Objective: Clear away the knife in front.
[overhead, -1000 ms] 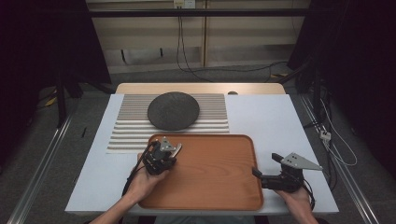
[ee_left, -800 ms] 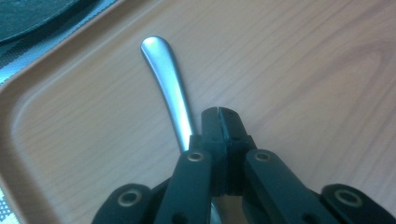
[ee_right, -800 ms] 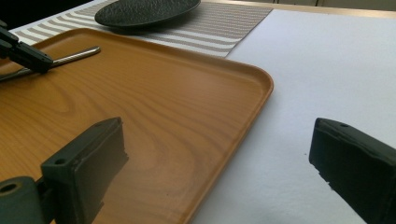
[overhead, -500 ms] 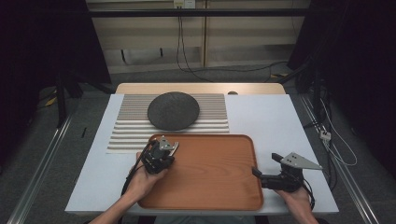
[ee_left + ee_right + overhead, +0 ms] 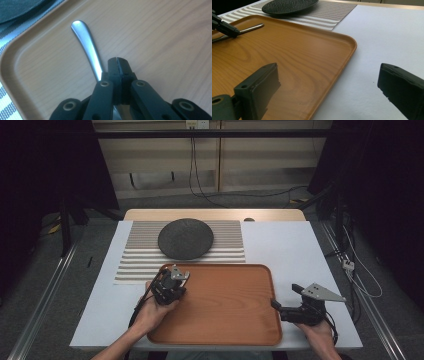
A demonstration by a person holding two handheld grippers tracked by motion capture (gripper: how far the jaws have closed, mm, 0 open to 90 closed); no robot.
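Left gripper (image 5: 171, 281) is sitting over the near-left corner of the wooden tray (image 5: 235, 330), held in the person's left hand (image 5: 150, 312). In the left gripper view its 2 black jaws are pressed together, tips meeting with no gap. A metal utensil handle (image 5: 86, 47) is lying flat on the tray just beside those tips, on their left in that view; its rounded end is pointing toward the tray's corner, and its other end is running under the gripper body. Can't tell whether the closed jaws are pinching it lower down or just resting alongside it; the tips themselves aren't clamping anything visible.

Right gripper (image 5: 286, 304) is resting at the tray's right edge, low over the white table (image 5: 295, 245), with the right hand (image 5: 320, 332) behind it. Its jaws are standing wide apart, 1 over the tray, 1 over the table, the tray rim passing between them, nothing gripped.

In the right gripper view the handle (image 5: 249, 28) is showing again, lying on the tray's far side with the left gripper's tips (image 5: 225, 27) on it or just above it.

Dark round plate (image 5: 186, 238) is sitting on the striped placemat (image 5: 135, 265) just beyond the tray, apart from both grippers.
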